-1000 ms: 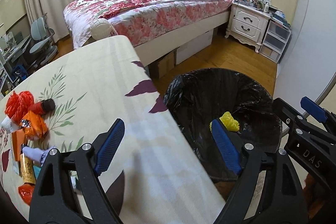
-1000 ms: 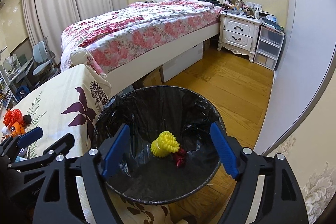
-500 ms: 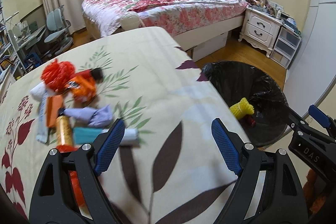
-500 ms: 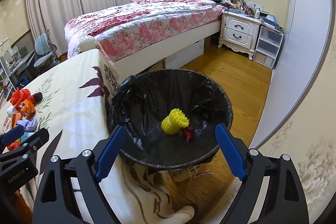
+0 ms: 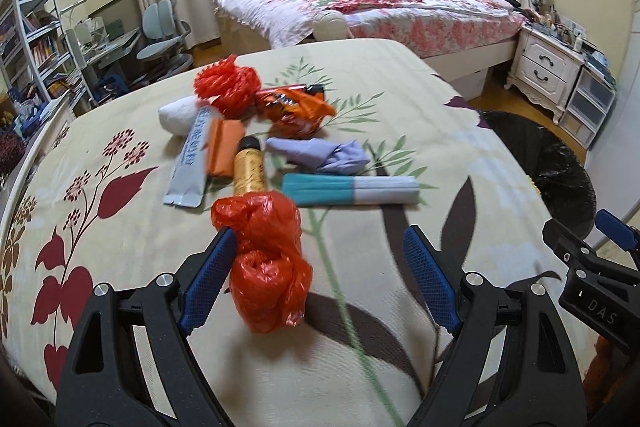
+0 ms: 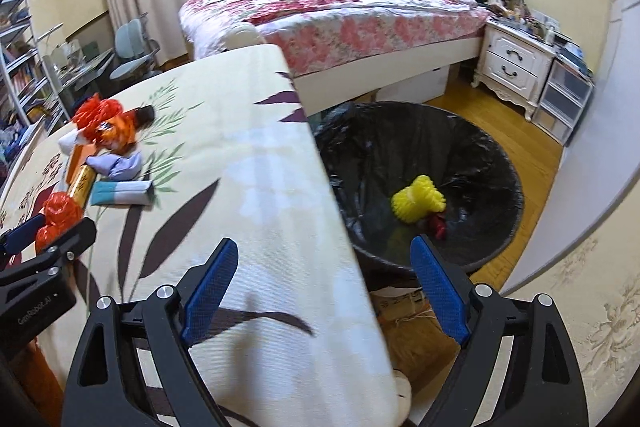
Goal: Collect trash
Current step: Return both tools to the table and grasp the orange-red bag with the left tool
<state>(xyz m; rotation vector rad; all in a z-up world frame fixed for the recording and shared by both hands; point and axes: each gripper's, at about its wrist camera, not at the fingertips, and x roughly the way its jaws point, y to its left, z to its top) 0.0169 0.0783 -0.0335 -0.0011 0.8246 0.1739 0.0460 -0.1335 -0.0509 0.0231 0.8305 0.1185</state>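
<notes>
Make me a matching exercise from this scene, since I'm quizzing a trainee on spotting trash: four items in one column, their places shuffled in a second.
Items:
1. yellow foam net
2. red plastic bag
3. gold can
4. teal and white packet

Places:
A. on the tablecloth, right of the gold can
B. between the open left claw's fingers, beside the left one
C. inside the black bin
D. on the tablecloth, just beyond the red plastic bag

Pairs: 1-C, 2-B, 3-D, 4-A
</notes>
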